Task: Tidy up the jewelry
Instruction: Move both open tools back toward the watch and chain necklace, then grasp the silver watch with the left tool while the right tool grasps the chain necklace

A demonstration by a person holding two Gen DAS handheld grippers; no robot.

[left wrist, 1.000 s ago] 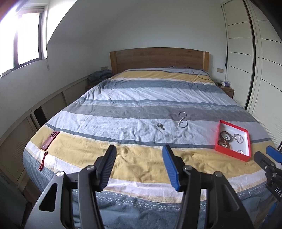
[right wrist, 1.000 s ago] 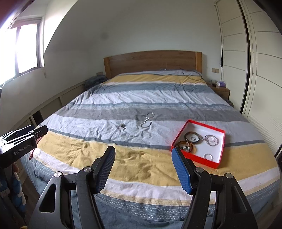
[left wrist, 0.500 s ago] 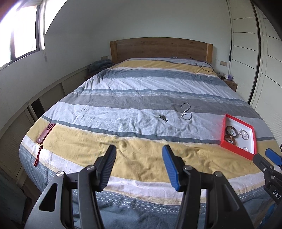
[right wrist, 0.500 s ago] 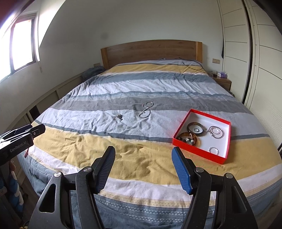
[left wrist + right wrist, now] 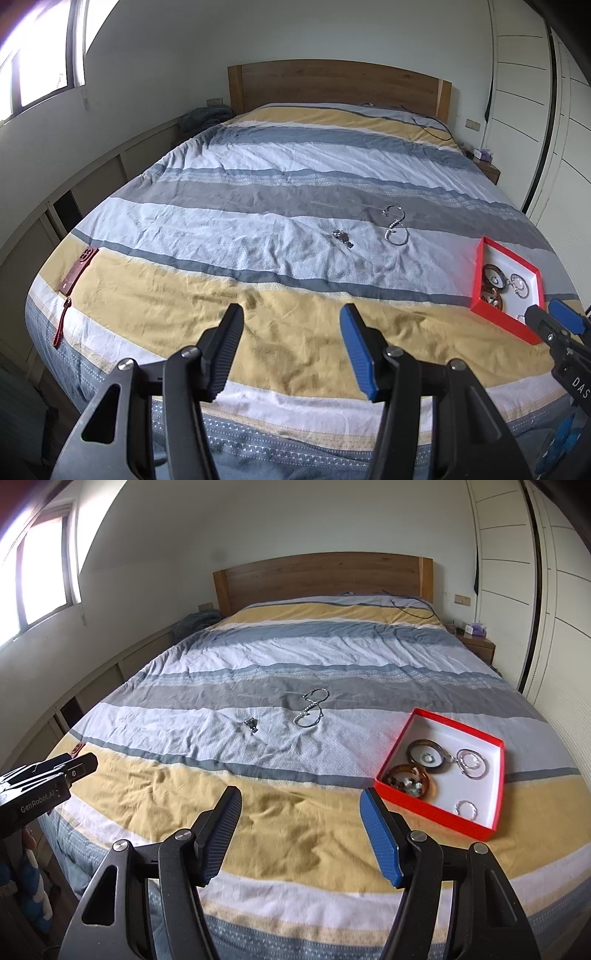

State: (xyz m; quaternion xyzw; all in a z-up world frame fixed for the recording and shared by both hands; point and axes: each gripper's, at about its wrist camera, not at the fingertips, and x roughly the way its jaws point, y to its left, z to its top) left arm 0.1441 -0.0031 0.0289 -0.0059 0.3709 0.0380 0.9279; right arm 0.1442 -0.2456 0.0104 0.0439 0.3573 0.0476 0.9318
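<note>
Both grippers wide and empty over the bed's [image 5: 295, 812] near edge: left gripper [image 5: 291, 350], right gripper [image 5: 301, 834]. Necklace [image 5: 312, 709] lies mid-bed, red box [image 5: 436, 808] right

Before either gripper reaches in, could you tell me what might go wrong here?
1. The necklace lies in loose loops on wrinkled quilt; jaws may pinch fabric along with it or lift only one loop.
2. The small charm is tiny and could slip into a fold.
3. The red box sits on soft bedding and might tip if nudged.

black hand-held gripper [image 5: 291, 350], blue pad, silver screws
</note>
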